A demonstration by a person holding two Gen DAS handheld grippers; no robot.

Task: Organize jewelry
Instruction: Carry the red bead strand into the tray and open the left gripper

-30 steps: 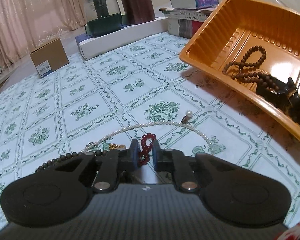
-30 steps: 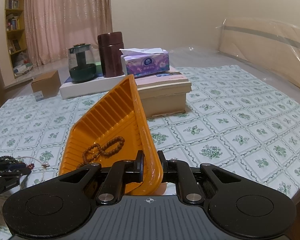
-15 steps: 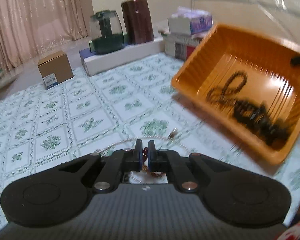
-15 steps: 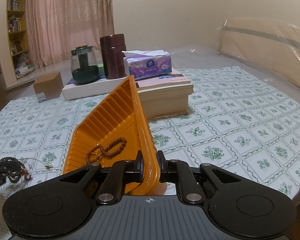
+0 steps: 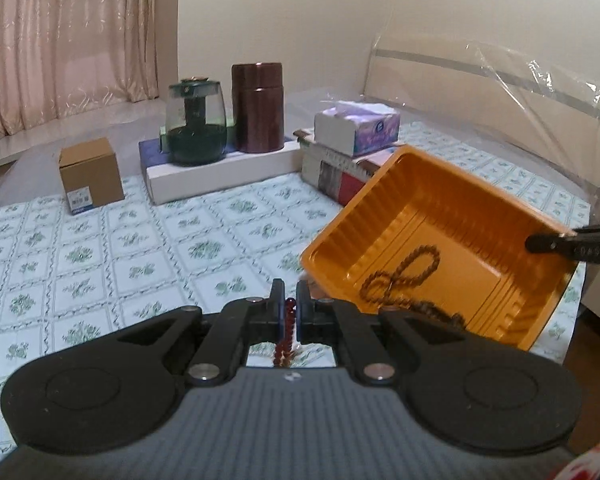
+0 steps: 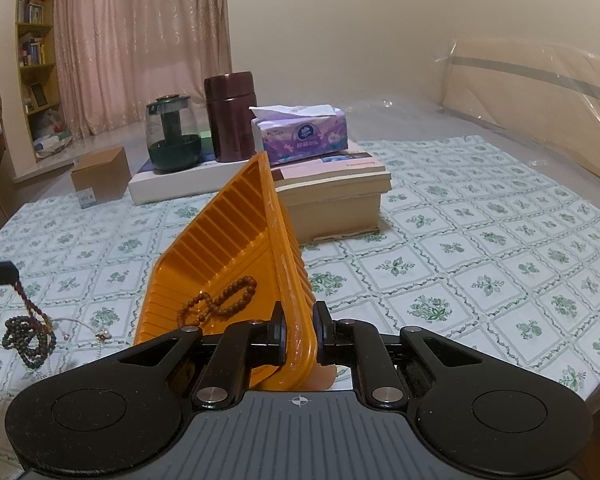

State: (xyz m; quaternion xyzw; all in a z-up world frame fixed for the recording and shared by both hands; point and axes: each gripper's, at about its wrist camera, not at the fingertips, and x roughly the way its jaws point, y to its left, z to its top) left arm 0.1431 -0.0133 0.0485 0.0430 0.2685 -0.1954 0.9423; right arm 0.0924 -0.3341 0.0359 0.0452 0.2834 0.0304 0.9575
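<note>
With the left claw (image 5: pixel 288 310) pinched shut on the red bead bracelet (image 5: pixel 286 336), the step in hand is the carry to the orange tray (image 5: pixel 432 216). The bracelet hangs from the pads, clear of the bench (image 5: pixel 100 248); the right wrist view shows it dangling at the far left edge. The right claw (image 6: pixel 298 338) grips the tray's near rim, holding the tray tilted with its open side toward the left claw. One brown bead bracelet (image 6: pixel 224 298) already lies in the tray. Dark bead string (image 6: pixel 28 338) and a thin pearl strand (image 6: pixel 80 326) are still on the bench, well left of the tray.

Next move, as I read it: swing the left claw right, over the tray's low rim, then open above the floor of the tray. Beads hang loose, so clear the rim first or they snag. The right claw should keep the tilt steady.
</note>
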